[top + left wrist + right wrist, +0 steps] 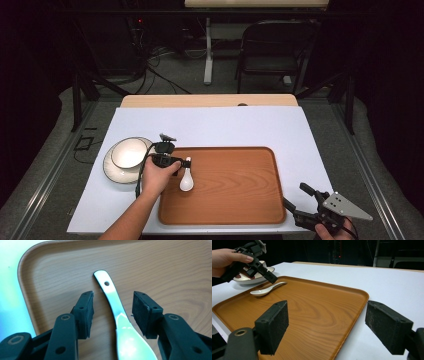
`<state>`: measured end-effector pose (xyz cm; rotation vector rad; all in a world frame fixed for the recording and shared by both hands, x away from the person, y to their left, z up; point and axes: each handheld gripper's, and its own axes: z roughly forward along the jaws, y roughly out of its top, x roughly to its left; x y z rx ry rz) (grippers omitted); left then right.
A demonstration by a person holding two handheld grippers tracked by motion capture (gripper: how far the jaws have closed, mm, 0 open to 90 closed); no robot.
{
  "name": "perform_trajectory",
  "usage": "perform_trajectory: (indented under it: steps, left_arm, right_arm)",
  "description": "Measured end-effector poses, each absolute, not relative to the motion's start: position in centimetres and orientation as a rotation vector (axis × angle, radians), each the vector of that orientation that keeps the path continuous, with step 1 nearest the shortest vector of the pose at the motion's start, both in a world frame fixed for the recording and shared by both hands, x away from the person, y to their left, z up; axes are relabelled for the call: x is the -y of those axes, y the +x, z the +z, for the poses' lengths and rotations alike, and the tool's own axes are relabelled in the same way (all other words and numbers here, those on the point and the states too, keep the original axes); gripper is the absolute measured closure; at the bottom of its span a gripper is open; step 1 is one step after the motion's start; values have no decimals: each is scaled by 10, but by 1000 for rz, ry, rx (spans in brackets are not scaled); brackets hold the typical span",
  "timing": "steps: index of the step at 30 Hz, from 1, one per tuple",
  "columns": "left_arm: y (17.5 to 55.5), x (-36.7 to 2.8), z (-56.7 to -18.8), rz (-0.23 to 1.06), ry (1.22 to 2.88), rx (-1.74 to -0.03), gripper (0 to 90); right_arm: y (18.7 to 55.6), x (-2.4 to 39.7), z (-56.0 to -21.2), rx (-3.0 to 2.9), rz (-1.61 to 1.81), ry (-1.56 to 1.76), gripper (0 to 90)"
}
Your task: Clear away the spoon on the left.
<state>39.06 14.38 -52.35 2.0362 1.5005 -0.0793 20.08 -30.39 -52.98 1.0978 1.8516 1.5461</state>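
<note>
Hovering over the near-left part of the wooden tray (pixel 235 190), my left gripper (pixel 113 312) has its jaws spread wide, one on each side of the white spoon (pixel 117 320) — neither pad touches it. The spoon lies flat on the tray, its handle with the little hole pointing away from me in the left gripper view, its bowl toward me between the jaws. From above, my left hand (pixel 157 177) wraps the gripper at the tray's left edge, and the spoon (pixel 186 177) sits just inside that edge.

Beside the tray, on the white table (pixel 210 125), a small white bowl (pixel 129 152) rests on a plate (pixel 112 170) — apart from the tray, near my left hand.

My right gripper (pixel 300 202) sits off the tray's near-right corner, above the table, jaws gaping and holding nothing. Its view looks across the tray toward the spoon (pixel 268 289) and my left gripper (pixel 259 267) at the far side.
</note>
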Motion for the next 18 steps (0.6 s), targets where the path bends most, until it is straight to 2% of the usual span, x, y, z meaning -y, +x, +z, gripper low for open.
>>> perform_trajectory:
  steps: [18]
  left_arm:
    - [376,-168,-497,7,2030,-1468,493]
  right_arm:
    - [201,304,-530,-1850,1544,1098,183]
